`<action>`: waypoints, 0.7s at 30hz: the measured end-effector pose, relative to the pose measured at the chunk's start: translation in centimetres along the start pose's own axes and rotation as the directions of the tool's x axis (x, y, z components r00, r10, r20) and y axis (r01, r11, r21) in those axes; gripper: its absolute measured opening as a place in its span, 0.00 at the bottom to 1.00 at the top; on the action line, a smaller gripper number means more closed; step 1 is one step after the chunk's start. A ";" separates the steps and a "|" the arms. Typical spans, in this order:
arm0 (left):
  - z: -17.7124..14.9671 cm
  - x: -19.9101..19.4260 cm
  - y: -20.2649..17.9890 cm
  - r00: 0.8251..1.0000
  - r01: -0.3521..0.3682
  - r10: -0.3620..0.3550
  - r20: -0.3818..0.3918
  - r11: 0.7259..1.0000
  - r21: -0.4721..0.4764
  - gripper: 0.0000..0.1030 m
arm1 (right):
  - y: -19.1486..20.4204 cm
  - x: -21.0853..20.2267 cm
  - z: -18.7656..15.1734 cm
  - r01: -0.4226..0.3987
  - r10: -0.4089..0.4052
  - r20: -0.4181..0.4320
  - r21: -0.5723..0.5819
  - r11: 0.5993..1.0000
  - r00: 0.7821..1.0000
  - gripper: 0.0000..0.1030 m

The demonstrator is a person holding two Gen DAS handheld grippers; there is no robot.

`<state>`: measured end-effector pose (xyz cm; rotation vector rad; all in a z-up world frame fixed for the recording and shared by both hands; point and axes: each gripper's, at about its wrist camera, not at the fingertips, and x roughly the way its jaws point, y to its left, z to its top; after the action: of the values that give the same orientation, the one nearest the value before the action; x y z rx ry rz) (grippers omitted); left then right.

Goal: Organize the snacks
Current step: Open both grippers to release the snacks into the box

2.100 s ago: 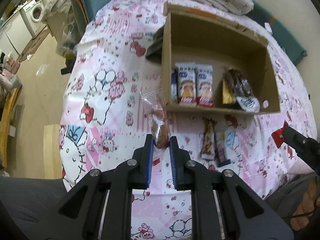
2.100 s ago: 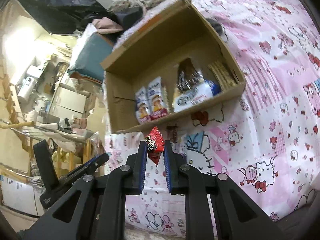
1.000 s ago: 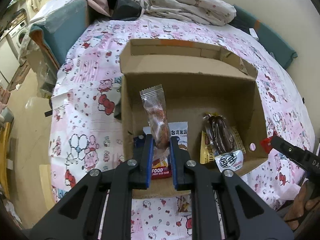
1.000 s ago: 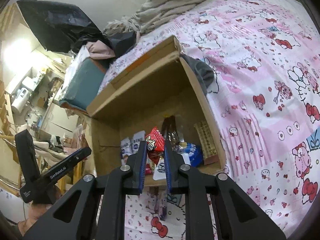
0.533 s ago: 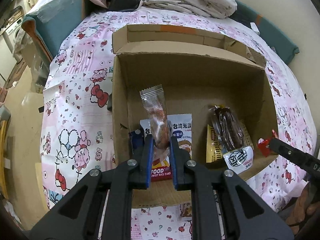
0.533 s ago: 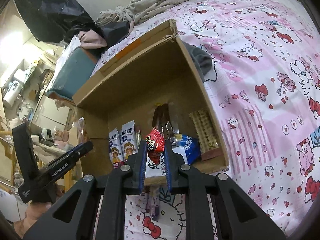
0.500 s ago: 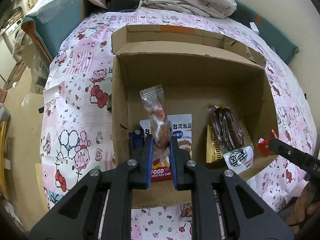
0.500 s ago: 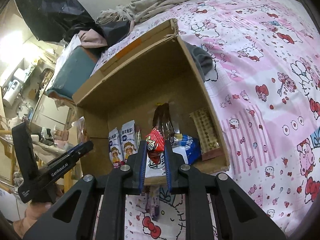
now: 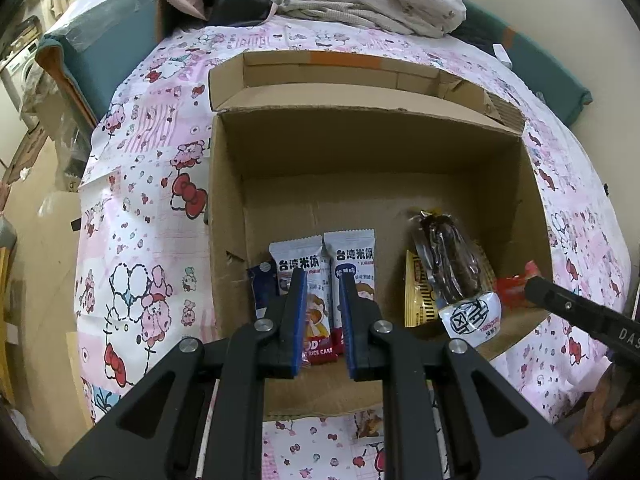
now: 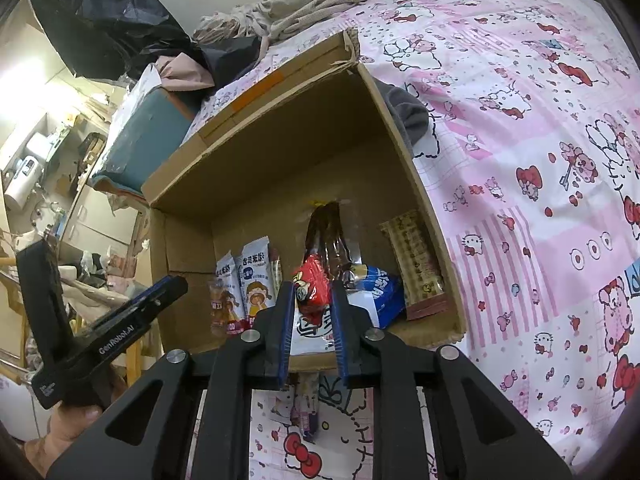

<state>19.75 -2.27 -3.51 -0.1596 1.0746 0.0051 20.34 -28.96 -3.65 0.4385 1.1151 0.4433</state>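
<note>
A printed cotton bedsheet [image 9: 144,216], pink and white with cartoon cats and poodles, covers the bed on which an open corrugated cardboard box [image 9: 228,208] sits, its matte brown walls creased at the flaps. The left gripper [image 9: 323,280] hovers just above the box's near left corner with its flat blue-edged black fingers spread and nothing between them; directly beneath lie two glossy rice cake packets [image 9: 320,280] side by side, a dark blue wrapper [image 9: 261,284] just left of them. Further right inside the box, a crinkly clear bag of dark brown snacks [image 9: 448,264] rests on a yellow striped packet [image 9: 418,300]. At the box's right edge, the right gripper [image 10: 312,292] pinches a shiny red foil snack packet [image 10: 311,288] above the box's near wall.
</note>
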 end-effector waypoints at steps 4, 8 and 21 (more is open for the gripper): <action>-0.1 -0.1 -0.1 1.000 -0.002 0.002 -0.001 1.000 0.001 0.28 | -0.1 -0.2 0.2 -0.009 0.009 0.010 0.011 1.000 1.000 0.21; -0.1 -0.7 -0.1 1.000 0.003 -0.003 0.023 1.000 -0.013 0.62 | 0.1 -0.4 0.3 -0.015 0.015 0.017 0.013 1.000 1.000 0.30; -0.6 -1.5 0.2 1.000 0.003 -0.002 0.025 0.999 -0.033 0.73 | 0.5 -1.5 0.1 -0.011 0.011 0.045 0.006 1.000 0.999 0.71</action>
<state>18.44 -2.00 -2.49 -0.1896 1.0502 0.0226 19.80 -29.36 -2.17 0.4581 1.0711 0.4380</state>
